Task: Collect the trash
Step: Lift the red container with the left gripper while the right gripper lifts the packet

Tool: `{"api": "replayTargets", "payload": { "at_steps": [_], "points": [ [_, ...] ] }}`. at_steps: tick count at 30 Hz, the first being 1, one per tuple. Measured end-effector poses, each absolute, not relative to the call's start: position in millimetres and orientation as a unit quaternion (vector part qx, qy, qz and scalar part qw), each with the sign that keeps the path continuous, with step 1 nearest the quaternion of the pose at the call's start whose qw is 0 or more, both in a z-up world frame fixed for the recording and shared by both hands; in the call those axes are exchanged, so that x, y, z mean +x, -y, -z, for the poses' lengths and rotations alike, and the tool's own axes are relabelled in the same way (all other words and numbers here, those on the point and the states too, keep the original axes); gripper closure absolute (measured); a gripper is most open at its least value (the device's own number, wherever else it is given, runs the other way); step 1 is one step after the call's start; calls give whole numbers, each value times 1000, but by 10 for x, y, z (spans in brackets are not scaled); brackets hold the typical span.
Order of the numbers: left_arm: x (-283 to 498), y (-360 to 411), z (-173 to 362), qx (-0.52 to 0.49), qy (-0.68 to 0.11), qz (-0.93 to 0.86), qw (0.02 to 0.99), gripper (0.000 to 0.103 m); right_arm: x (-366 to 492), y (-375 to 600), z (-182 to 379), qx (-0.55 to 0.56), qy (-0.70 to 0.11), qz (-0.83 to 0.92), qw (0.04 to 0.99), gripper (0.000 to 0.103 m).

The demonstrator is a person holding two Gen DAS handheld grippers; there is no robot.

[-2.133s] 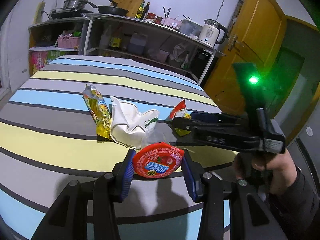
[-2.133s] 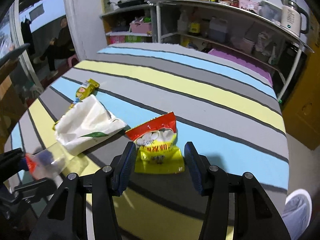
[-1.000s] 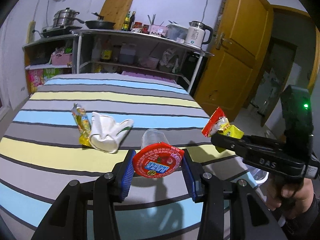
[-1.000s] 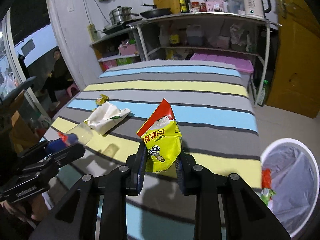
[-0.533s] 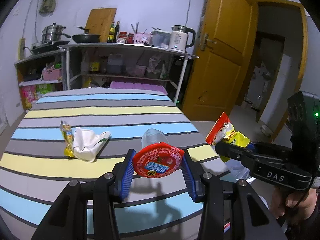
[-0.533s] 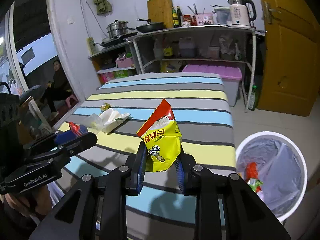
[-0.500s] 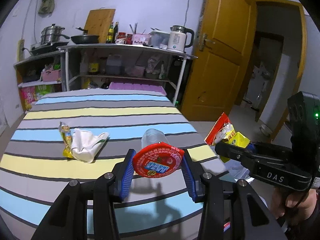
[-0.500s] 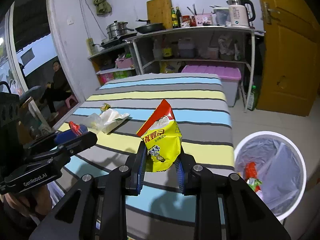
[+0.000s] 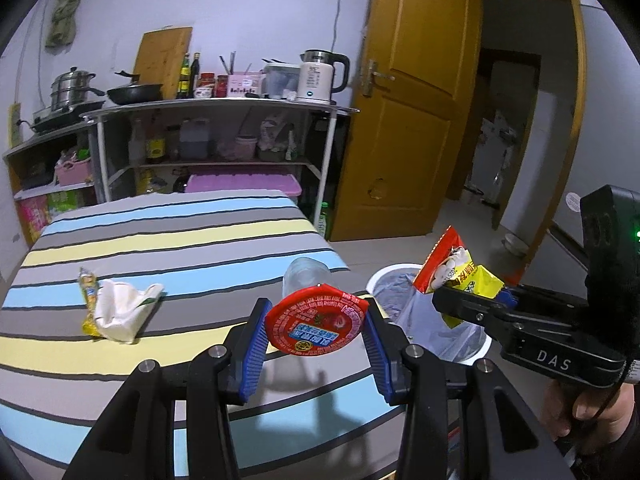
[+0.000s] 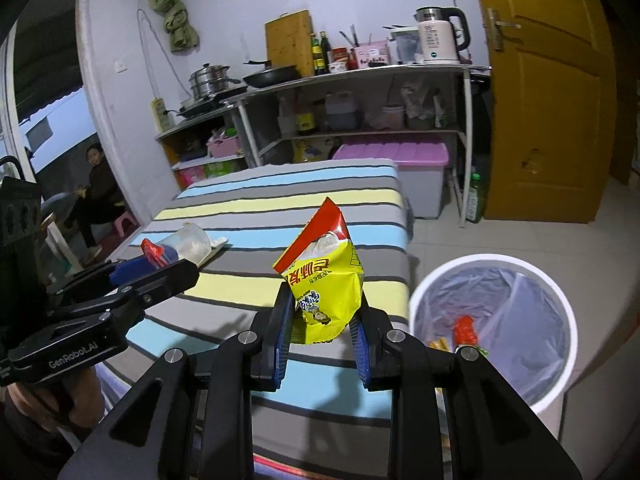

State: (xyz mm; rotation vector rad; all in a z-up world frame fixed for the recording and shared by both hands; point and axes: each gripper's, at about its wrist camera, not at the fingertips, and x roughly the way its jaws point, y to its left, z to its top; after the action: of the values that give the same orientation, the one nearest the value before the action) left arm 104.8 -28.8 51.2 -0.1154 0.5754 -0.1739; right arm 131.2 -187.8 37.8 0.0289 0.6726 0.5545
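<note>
Wrappers on the bed: a yellow wrapper (image 9: 89,300) and a crumpled white bag (image 9: 122,311) lie touching on the striped bedcover (image 9: 180,240), well apart from both grippers — not yet collected. Both look thin, limp and very light; a pinch on a raised fold seems the surest hold, since a flat edge would likely slide away on the cloth.

Left gripper (image 9: 316,334): jaws clamped on a clear plastic cup (image 9: 306,276) with a red foil lid (image 9: 316,322), gripped across the lid rim, above the bed's near edge.

Cup, handling: judged light, thin-walled and easily crushed — the rim is the stiffest part, so the present hold suits it. The peeled lid looks floppy and may flap.

Right gripper (image 10: 322,336): jaws closed on the lower part of a yellow-and-red snack bag (image 10: 326,284), which stands upright, open at the top, just beside the bin.

Snack bag, handling: slick, crinkly film, almost weightless; it should fall freely once released.

Bin (image 10: 496,266): white, lined with a grey bag, on the floor by the bed corner, some scraps already inside.
</note>
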Motion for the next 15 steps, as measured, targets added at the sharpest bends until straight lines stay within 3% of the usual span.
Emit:
{"api": "replayTargets", "payload": {
  "at_steps": [15],
  "points": [
    [1420,756,-435,-38,-291,129,947,58,1425,2345,-289,33,-333,-219,917,75]
  ]
}}
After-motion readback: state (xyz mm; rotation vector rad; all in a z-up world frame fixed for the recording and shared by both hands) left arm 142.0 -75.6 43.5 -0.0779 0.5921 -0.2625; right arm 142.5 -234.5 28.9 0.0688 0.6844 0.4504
